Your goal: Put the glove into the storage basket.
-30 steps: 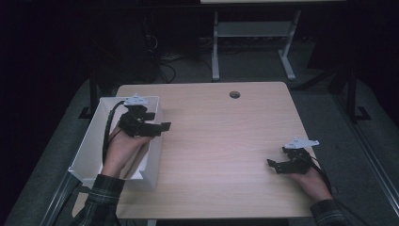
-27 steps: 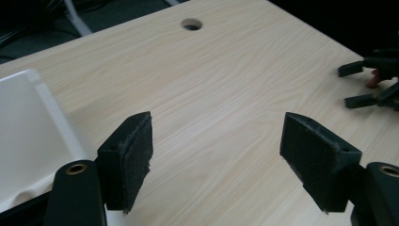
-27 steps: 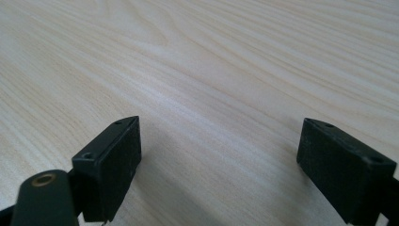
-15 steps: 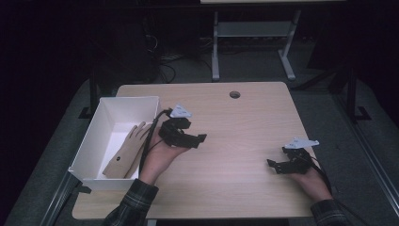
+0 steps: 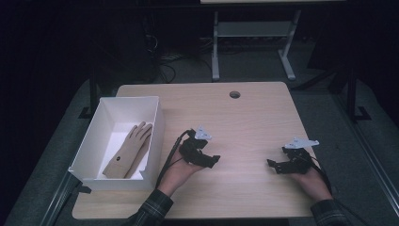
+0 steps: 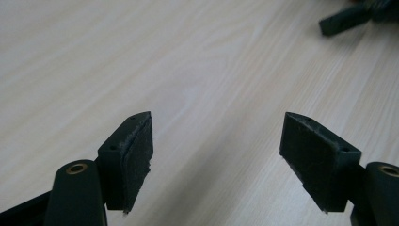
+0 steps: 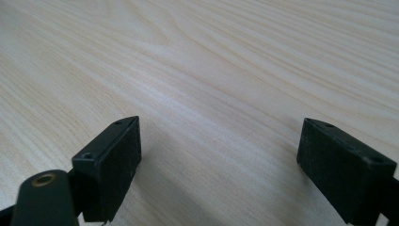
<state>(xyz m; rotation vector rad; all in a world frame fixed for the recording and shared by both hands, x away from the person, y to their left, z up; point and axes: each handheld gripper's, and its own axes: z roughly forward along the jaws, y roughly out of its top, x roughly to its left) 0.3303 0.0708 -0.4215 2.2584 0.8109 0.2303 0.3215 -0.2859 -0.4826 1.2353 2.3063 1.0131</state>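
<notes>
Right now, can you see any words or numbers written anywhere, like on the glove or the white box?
None: no words, numbers or signs can be read. The tan glove has one small dark spot, too small to tell what it is. The white box, the table and both grippers are plain.

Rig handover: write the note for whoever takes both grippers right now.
Left gripper: jaws open, nothing between them, low over the bare table just right of the white bin.
Right gripper: jaws open, empty, resting near the table's right side.
Tan glove: lies flat inside the white bin, fingers pointing to the far end.
Done: the glove is in the bin and neither gripper holds anything.
Left: nothing else lies on the table; probably only to park both grippers.
</notes>
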